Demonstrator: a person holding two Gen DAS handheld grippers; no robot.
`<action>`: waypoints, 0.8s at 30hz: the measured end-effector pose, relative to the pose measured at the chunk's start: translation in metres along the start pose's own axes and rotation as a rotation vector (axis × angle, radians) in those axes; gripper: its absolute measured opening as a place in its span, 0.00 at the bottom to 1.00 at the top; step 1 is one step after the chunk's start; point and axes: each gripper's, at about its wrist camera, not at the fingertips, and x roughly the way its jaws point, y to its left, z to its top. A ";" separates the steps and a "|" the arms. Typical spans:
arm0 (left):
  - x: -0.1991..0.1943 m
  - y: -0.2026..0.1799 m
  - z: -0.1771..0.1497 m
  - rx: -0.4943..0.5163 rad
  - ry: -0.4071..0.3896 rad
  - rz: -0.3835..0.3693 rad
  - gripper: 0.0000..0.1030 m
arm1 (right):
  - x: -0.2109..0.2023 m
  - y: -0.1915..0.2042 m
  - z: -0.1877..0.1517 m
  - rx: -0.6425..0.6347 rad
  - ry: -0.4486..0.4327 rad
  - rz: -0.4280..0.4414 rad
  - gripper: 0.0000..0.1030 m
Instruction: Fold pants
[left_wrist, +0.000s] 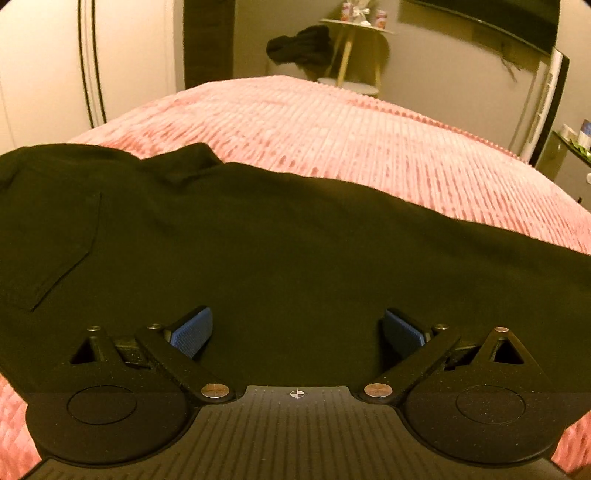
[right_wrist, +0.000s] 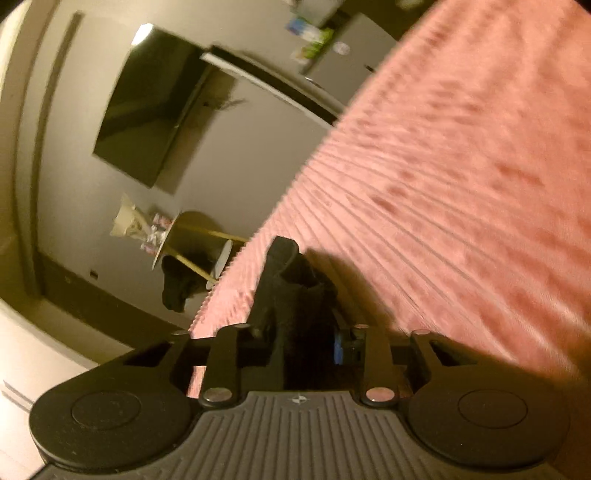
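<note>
Black pants (left_wrist: 258, 258) lie spread flat on the pink bed (left_wrist: 369, 140) beneath the left gripper (left_wrist: 295, 332), its blue pads wide apart and empty. Only the right wrist view shows the rolled right gripper (right_wrist: 301, 332) clamped on bunched dark fabric.

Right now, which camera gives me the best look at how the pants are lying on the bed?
The left wrist view: the pants spread flat across the pink bedspread, the pocket seam visible. The right wrist view is blurred and shows only a dark bunch of fabric between the right gripper fingers.
</note>
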 end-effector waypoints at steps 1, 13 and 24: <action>0.000 -0.001 0.000 0.009 -0.002 0.002 0.99 | 0.002 -0.002 -0.001 0.002 -0.001 -0.006 0.30; -0.016 0.011 0.007 -0.068 -0.028 -0.077 0.98 | -0.004 0.093 -0.012 -0.220 -0.046 -0.053 0.07; -0.056 0.039 0.011 -0.161 -0.139 -0.150 0.98 | 0.002 0.288 -0.234 -0.813 0.192 0.185 0.22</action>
